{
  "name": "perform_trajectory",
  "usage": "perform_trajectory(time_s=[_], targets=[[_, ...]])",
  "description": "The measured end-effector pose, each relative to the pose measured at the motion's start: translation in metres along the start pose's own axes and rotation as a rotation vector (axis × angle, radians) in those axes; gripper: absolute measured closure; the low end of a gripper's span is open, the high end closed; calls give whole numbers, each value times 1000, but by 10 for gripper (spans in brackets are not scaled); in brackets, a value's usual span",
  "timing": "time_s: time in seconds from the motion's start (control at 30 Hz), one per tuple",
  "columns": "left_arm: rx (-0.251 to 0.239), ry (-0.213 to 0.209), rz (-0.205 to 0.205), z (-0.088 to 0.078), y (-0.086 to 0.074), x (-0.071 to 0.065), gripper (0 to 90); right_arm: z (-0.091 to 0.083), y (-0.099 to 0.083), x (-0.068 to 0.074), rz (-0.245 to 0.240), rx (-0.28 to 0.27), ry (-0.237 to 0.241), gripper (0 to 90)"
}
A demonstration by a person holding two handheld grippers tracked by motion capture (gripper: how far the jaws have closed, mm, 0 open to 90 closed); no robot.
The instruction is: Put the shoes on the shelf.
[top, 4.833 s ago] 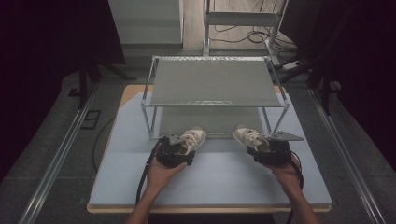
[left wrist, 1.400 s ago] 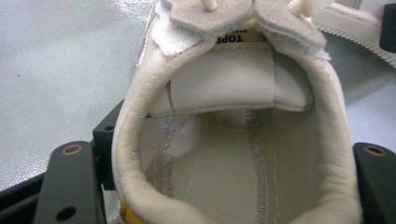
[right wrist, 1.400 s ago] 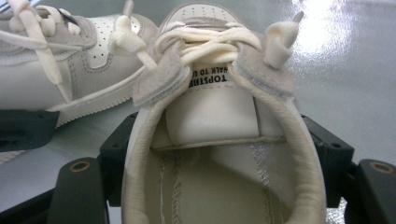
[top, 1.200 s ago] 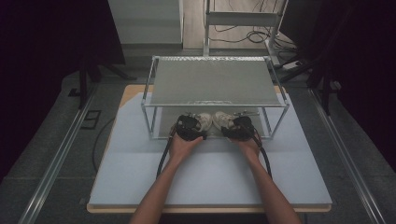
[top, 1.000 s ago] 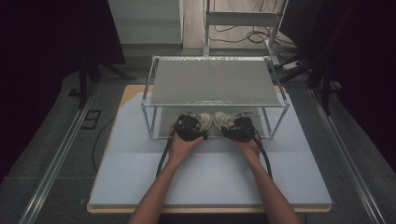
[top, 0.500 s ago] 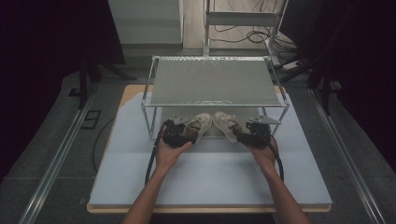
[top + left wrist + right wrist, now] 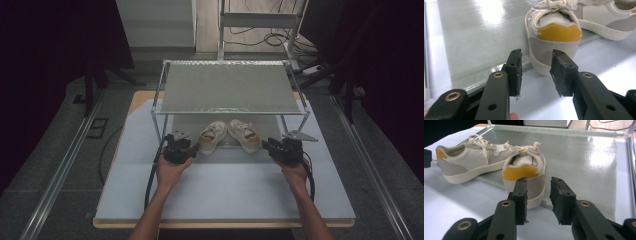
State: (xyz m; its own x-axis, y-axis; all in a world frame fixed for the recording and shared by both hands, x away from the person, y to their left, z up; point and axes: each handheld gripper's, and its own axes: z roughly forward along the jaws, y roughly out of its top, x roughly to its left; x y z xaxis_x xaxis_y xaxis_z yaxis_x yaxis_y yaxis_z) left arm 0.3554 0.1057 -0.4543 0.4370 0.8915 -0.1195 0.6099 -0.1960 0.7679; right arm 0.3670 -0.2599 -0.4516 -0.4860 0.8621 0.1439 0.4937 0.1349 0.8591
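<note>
Resting under wire rack (image 7: 227, 87) on pale table (image 7: 225, 192): two sneakers (image 7: 212, 137) | dark room | both grippers' fingers closing, narrow, empty

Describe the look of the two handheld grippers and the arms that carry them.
Both the left gripper and the right gripper are black, each with two flat, blocky jaws whose arms carry brass-coloured rivet rings. The right one bears a grey three-cornered plate. A black cable trails back from the left gripper along the forearm, and another loops from the right. The forearms are bare, with no sleeves in sight.
</note>
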Motion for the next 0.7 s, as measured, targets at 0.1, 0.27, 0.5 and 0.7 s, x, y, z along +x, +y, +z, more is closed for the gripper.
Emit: perform_trajectory(time_s=[0.1,0.27,0.5,0.7], targets=[[-2,2,0,-1,0,2,647,2,-4,-3,9,12,14,708],[5,6,-1,-2,0,7,723,2,-4,-5,-2,21,20,768],[30,-10,-5,0,-4,16,840,5,-6,-6,-12,45,20,836],[42,-17,-13,4,-7,19,841,12,-7,-5,-20,62,12,840]])
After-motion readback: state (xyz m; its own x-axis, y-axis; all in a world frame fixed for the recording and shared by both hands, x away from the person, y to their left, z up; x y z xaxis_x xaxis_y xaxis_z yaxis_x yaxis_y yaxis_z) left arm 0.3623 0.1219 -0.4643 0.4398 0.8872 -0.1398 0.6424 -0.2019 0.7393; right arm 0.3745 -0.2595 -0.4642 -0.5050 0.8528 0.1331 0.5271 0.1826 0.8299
